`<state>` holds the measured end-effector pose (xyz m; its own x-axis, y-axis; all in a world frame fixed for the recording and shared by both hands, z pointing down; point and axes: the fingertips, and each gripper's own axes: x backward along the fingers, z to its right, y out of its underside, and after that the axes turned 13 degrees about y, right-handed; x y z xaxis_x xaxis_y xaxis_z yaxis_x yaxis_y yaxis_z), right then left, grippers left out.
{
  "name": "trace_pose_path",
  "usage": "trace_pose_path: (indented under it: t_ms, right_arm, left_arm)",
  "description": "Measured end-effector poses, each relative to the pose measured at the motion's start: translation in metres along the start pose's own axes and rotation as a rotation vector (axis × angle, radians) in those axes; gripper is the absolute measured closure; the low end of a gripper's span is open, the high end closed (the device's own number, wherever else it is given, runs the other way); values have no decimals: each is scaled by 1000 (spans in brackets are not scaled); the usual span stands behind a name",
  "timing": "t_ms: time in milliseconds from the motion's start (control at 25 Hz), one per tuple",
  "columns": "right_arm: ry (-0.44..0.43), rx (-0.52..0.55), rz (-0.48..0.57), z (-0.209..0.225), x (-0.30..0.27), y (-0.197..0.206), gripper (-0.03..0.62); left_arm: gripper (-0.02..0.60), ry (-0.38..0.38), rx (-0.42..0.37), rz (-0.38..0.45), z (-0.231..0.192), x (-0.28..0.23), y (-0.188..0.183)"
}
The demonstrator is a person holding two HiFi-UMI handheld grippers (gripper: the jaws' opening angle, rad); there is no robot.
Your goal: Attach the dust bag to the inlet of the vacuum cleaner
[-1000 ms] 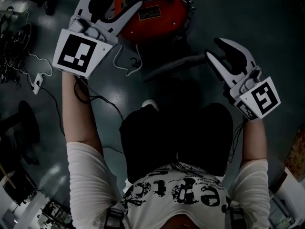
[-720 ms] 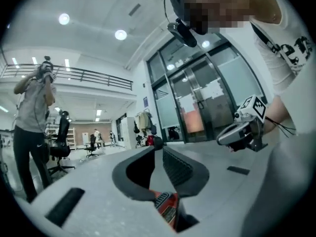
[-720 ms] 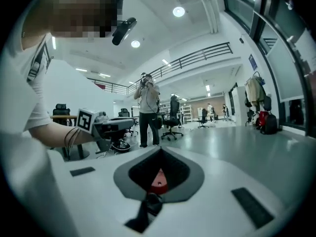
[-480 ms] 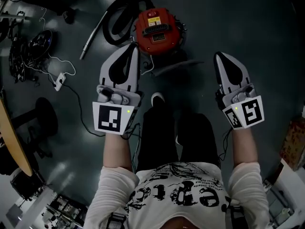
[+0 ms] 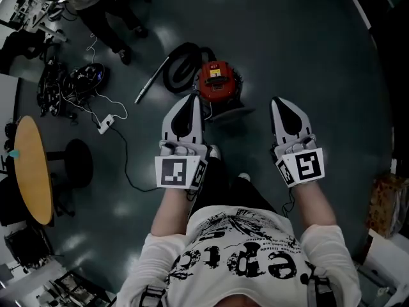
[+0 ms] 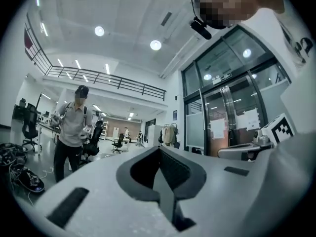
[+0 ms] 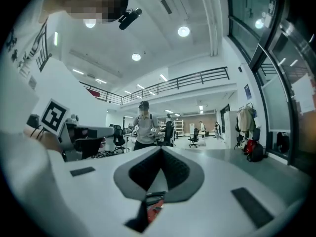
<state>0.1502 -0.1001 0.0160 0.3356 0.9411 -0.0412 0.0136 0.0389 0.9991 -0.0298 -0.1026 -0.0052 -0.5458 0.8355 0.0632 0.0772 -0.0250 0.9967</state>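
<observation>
The smooth, pale left gripper (image 5: pixel 190 101) and right gripper (image 5: pixel 278 104) are closed and empty. A round red vacuum cleaner (image 5: pixel 217 82) sits at twelve o'clock.

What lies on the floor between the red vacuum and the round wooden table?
Head view: the wand, a white power strip, then a black stool beside the table.

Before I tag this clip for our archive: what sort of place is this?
Likely a large open-plan office or lab: wheeled office chairs at desks, a railed mezzanine overhead, and tall glass doors.
</observation>
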Motion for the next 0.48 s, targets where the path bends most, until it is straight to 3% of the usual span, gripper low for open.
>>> trace_pose_path:
  t_ms: [160,480]
  right_arm:
    - [7,26,27,-2,27,-26,592]
    - [4,54,28,-5,64,-15,592]
  left_arm:
    - [577,12,-38,4,32,10,-27]
    - [577,7,-7,-10,75,43,-9]
